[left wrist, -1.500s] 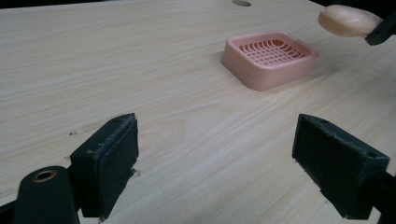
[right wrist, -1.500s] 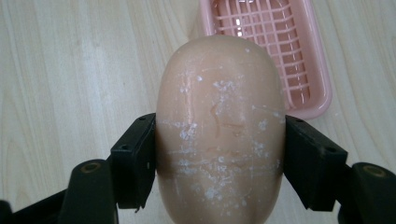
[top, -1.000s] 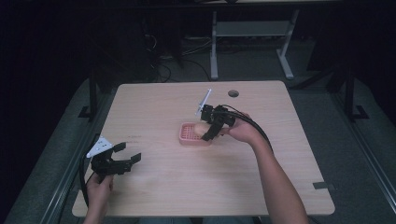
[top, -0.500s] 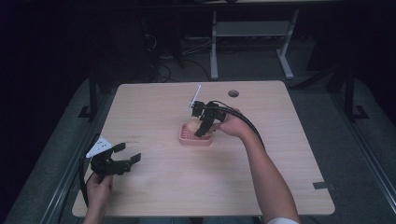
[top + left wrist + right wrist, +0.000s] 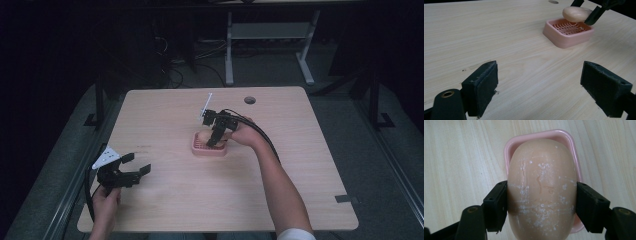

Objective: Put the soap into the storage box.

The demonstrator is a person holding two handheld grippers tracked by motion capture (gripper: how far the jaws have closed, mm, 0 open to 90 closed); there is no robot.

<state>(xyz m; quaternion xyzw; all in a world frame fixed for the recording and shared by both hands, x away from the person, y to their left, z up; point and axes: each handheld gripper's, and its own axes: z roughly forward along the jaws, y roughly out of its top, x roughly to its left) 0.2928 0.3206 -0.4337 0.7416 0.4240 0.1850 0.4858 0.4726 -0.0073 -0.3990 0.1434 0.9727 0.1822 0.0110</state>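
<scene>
A pale peach soap bar (image 5: 541, 187) hangs just above a pink slatted soap dish (image 5: 210, 149), with my right gripper (image 5: 541, 202) shut on its two sides. In the left gripper view the soap bar (image 5: 577, 13) floats over the dish (image 5: 567, 33) at the upper right. From above, my right gripper (image 5: 215, 140) points down over the dish near the table's middle. My left gripper (image 5: 134, 165) stands open near the front left corner, a little above the wood, with nothing between its pads (image 5: 484, 87).
The light wooden table (image 5: 300, 175) has a round cable hole (image 5: 250, 100) at the back right. Dark tape (image 5: 347, 199) sits near its right front edge. Behind it stand a white desk frame (image 5: 270, 35) and loose cables on the floor.
My right gripper moved left and down with the soap, from behind the dish's right side to directly over it. The left gripper has stayed put.
</scene>
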